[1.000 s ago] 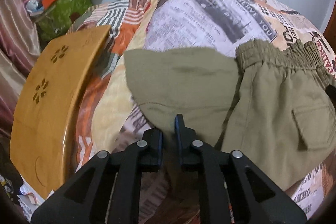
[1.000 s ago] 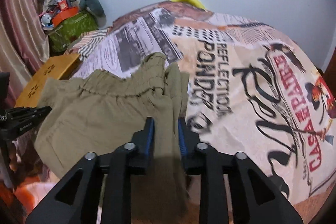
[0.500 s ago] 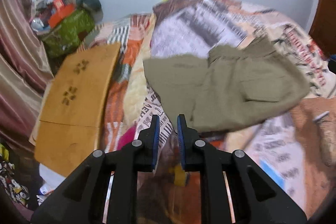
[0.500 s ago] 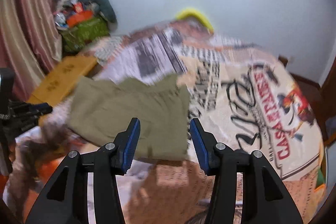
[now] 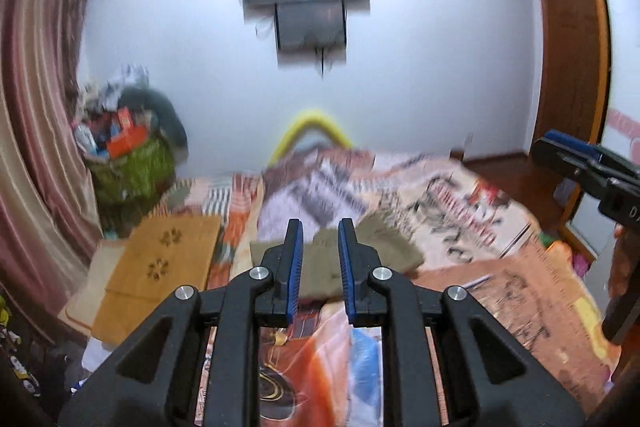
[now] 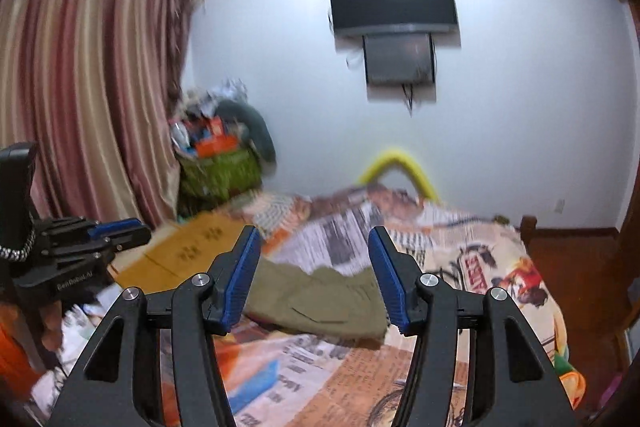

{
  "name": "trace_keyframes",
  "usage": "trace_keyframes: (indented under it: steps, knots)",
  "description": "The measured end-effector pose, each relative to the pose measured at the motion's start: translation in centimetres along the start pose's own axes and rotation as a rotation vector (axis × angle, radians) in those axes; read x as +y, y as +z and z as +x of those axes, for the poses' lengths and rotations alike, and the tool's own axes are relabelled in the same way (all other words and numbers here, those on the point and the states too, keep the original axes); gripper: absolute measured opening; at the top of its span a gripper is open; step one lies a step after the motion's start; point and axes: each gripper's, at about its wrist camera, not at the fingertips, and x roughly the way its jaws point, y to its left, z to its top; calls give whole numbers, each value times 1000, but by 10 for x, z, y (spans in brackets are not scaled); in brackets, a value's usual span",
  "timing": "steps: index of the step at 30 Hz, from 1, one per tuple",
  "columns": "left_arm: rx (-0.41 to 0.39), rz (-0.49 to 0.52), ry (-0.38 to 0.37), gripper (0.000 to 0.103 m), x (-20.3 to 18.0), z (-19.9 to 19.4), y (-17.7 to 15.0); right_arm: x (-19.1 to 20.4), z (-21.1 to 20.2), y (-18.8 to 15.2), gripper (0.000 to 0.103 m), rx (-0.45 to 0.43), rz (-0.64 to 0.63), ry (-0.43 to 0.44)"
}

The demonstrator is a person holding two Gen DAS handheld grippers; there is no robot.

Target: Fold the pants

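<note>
Both grippers hang above the near end of the bed, holding nothing: the left gripper [image 5: 319, 259] shows a narrow gap between its blue pads, the right gripper [image 6: 315, 269] is spread wide. Beyond them the pants [image 6: 320, 301] lie as 1 compact olive bundle on the printed bedspread [image 6: 472, 267], just right of the wooden board [image 5: 160, 259]. The fold looks finished or nearly so. If an edge needs squaring, come down slowly and pinch only the top layer. A TV [image 6: 394, 3] hangs on the far wall.
</note>
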Motion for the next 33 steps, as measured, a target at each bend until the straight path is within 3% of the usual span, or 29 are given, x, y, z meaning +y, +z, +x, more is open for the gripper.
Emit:
trace_keyframes:
  steps: [4,9,15,16,22,26,31,33]
  knots:
    - [-109,-32,-8,28,-10,-61,-1,16,-48,4,52,-91,-9,27]
    - [-206,-16,3,32,-24,-118,-12,34,-92,-5,52,-173,-15,59]
    - [-261,-56,-17,50,-29,-158,-32,50,-117,-23,52,-217,-21,53]
    - [-266,-63,-20,58,-29,-161,-34,53,-119,-26,53,-221,-23,50]
    - [-294,-77,-26,75,-32,-174,-45,61,-128,-35,83,-237,-15,21]
    - [-294,-78,-19,97,-36,-179,-52,60,-126,-37,89,-224,5,4]
    - [-305,-89,-9,102,-36,-184,-55,58,-120,-37,102,-222,0,-54]
    - [-307,-93,-5,102,-34,-183,-56,57,-119,-38,103,-219,5,-54]
